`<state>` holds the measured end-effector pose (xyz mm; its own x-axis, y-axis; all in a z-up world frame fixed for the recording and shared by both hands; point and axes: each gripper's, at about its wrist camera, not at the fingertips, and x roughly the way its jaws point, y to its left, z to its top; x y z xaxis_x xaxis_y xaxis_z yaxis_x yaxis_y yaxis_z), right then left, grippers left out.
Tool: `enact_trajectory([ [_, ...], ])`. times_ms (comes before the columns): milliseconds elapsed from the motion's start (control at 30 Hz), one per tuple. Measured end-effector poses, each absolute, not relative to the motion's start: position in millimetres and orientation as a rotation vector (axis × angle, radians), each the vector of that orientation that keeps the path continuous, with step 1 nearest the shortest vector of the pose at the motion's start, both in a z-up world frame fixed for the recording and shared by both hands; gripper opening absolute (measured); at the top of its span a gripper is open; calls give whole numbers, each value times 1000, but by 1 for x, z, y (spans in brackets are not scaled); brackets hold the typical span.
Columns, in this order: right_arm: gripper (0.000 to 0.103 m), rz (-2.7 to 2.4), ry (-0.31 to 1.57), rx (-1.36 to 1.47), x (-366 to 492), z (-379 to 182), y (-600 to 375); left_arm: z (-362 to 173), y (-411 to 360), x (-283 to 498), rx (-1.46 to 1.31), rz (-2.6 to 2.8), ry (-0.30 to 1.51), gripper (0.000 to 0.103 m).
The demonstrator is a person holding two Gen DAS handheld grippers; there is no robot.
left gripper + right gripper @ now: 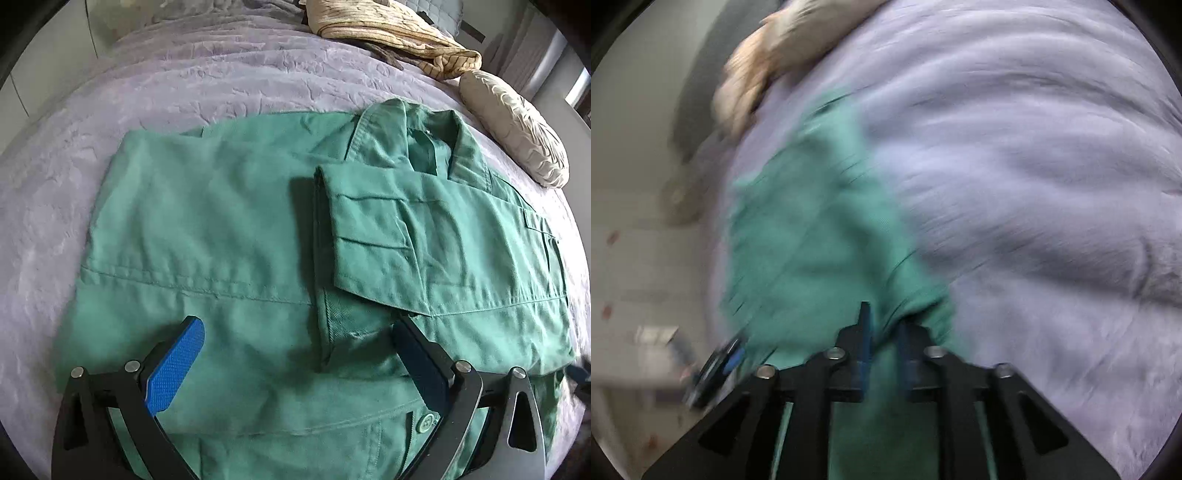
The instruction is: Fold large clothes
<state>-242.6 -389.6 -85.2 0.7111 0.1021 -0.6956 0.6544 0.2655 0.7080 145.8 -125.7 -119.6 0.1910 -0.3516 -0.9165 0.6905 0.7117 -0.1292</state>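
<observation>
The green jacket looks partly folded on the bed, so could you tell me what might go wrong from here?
1. The right gripper has green jacket cloth between its jaws; pulling there could drag the fold askew.
2. The folded-in sleeve lies loose on top and may slide off if the jacket is tugged.
3. The left gripper, its jaws wide open above the hem, pins nothing, so the whole jacket may shift on the soft grey blanket.

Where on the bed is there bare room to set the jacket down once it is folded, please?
The lilac bedspread lies bare beyond and left of the green jacket. The far right is crowded: a beige garment and a cream cushion sit there.
</observation>
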Motion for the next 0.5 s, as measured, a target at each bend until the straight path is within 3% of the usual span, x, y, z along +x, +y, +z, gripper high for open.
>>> enact_trajectory([
  [33, 51, -347, 669, 1259, -239, -70, -389, -119, -126, 146, 355, -751, 1162, 102],
  [100, 60, -373, 596, 1183, -233, -46, -400, -121, -128, 147, 365, -746, 1164, 102],
  [167, 60, -449, 569, 1155, -226, -41, -423, -121, -130, 146, 368, -736, 1164, 102],
  [333, 59, -676, 759, 1105, -187, -82, -482, -122, -131, 143, 377, -715, 1161, 102],
  [367, 56, -672, 786, 1124, -180, -93, -488, -122, -131, 144, 378, -715, 1161, 102],
  [400, 23, -645, 805, 1142, -173, -102, -491, -122, -131, 144, 379, -715, 1160, 102],
  [433, 5, -626, 820, 1138, -168, -103, -491, -121, -131, 145, 383, -718, 1156, 102],
  [500, 5, -654, 829, 1037, -165, -92, -486, -123, -133, 145, 398, -722, 1145, 102],
])
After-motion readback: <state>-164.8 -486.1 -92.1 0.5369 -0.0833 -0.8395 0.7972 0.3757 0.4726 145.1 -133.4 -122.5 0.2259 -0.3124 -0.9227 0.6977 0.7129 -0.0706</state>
